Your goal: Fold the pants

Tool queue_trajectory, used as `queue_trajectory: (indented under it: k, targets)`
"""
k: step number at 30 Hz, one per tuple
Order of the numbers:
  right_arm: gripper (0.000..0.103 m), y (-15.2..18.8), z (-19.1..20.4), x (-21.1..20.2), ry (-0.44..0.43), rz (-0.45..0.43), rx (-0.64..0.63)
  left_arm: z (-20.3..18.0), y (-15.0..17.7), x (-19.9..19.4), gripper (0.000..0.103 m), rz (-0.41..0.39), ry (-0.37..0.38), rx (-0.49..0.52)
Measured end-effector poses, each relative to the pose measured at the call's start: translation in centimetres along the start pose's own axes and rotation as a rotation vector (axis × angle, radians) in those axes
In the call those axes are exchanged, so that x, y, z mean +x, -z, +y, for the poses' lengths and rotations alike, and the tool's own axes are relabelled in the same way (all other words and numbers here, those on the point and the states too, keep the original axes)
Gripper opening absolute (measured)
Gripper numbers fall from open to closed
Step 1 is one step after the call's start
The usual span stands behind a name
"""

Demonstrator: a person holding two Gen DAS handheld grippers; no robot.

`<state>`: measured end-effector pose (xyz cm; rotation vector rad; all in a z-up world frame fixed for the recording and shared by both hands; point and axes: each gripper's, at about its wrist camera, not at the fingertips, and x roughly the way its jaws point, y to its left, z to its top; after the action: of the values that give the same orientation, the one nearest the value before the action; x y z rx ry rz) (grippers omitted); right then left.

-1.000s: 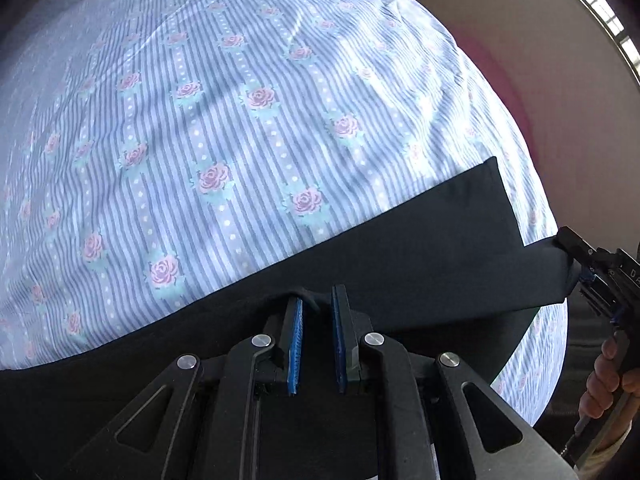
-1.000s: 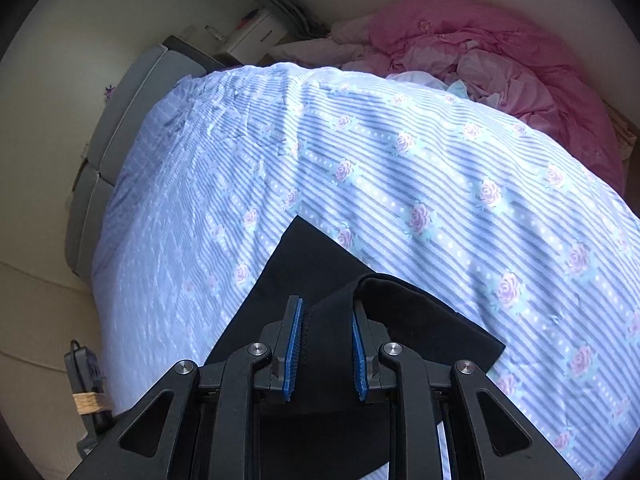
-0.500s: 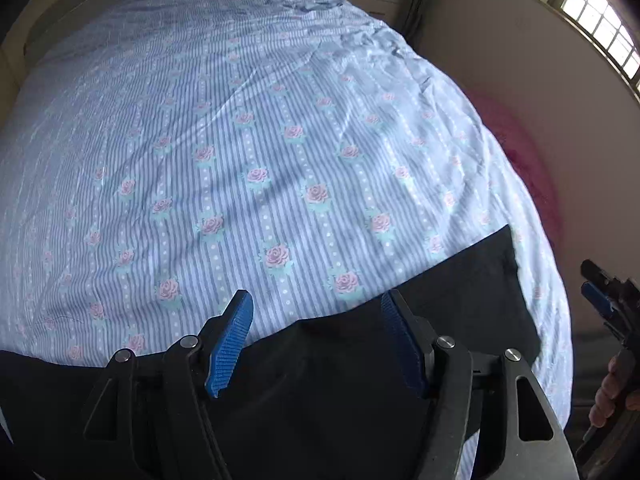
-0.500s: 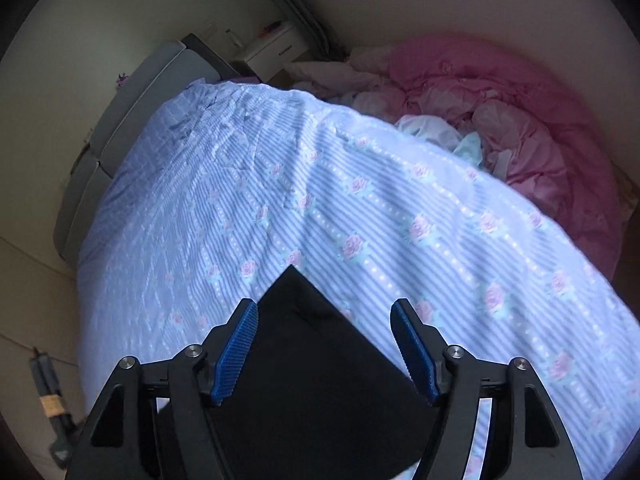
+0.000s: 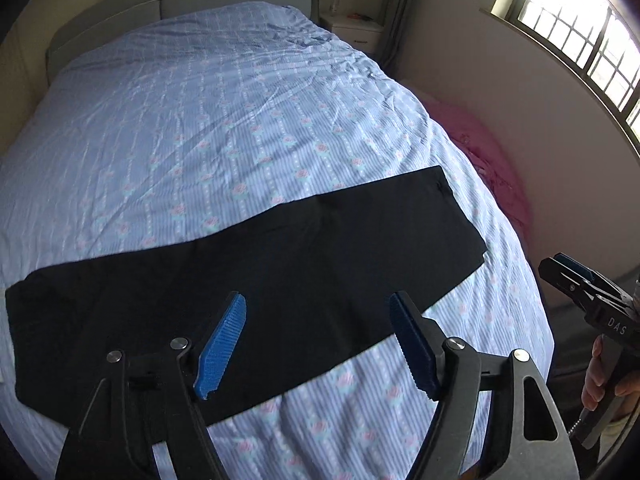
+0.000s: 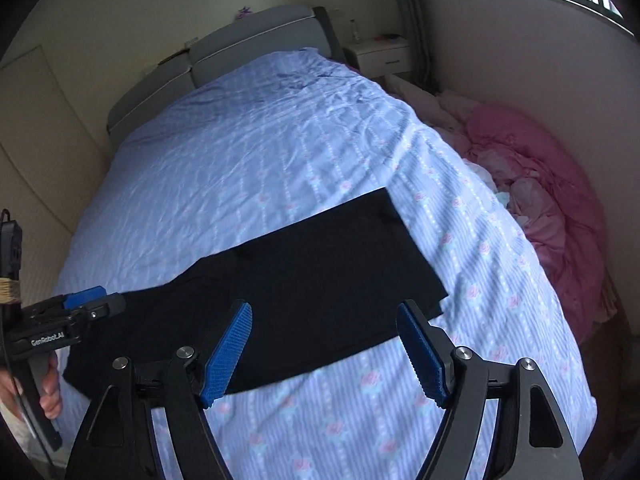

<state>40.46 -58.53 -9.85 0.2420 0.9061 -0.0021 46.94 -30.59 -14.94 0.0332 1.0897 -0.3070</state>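
Both grippers have been lifted off the pants [image 5: 248,276]; left gripper [image 5: 318,346] and right gripper [image 6: 324,354] fingers have just been opened wide, nothing held. Pants are left flat on the bed [image 5: 224,112], beyond the fingers, folded lengthwise; cross folds are judged still due.

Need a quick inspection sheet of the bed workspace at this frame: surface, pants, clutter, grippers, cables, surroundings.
Surface: bed sheet, blue striped with roses, lightly wrinkled.
Job's things: black pants lying flat in a long band across the near part of the bed.
Clutter: pink bedding heaped beside the bed.
Grippers: left gripper and right gripper open, jaws just opened, nothing between the pads.
Cables: thin cord at the left hand's grip.
Surroundings: headboard, nightstand, barred window.
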Motion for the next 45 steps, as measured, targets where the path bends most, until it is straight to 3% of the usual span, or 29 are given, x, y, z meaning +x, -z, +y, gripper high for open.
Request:
queue_trajectory:
  k: [8,15,19,23,26,30,34,37,45]
  targets:
    - [0.076,4.6,9.3,-3.2,-0.140,0.086,-0.116,9.2,9.2,-9.0,0.078,-0.028,-0.125,-0.165]
    - [0.076,8.4,21.4,-4.5,-0.240,0.121,-0.270,20.1,16.7,-16.4,0.078,-0.078,-0.224,-0.318]
    - [0.076,11.0,28.3,-4.8,-0.272,0.129,-0.296,27.4,20.3,-19.1,0.078,-0.102,-0.206,-0.359]
    - [0.076,13.9,34.5,-4.0,-0.242,0.147,-0.276,33.7,21.7,-20.3,0.078,-0.092,-0.171,-0.303]
    - [0.076,16.3,37.9,-3.0,-0.187,0.155,-0.188,37.8,22.3,-19.8,0.078,-0.067,-0.157,-0.243]
    - [0.076,20.0,41.6,-0.3,-0.164,0.226,-0.166,42.3,23.7,-17.9,0.078,-0.008,-0.133,-0.281]
    - [0.076,22.7,42.8,3.2,-0.158,0.322,-0.162,45.4,25.4,-15.3,0.078,0.033,-0.086,-0.387]
    - [0.076,23.7,42.6,6.1,-0.138,0.398,-0.103,48.0,26.7,-12.7,0.078,0.046,-0.054,-0.522]
    - [0.075,25.0,44.8,11.0,-0.068,0.468,-0.068,52.6,28.0,-5.4,0.078,0.086,0.061,-0.756]
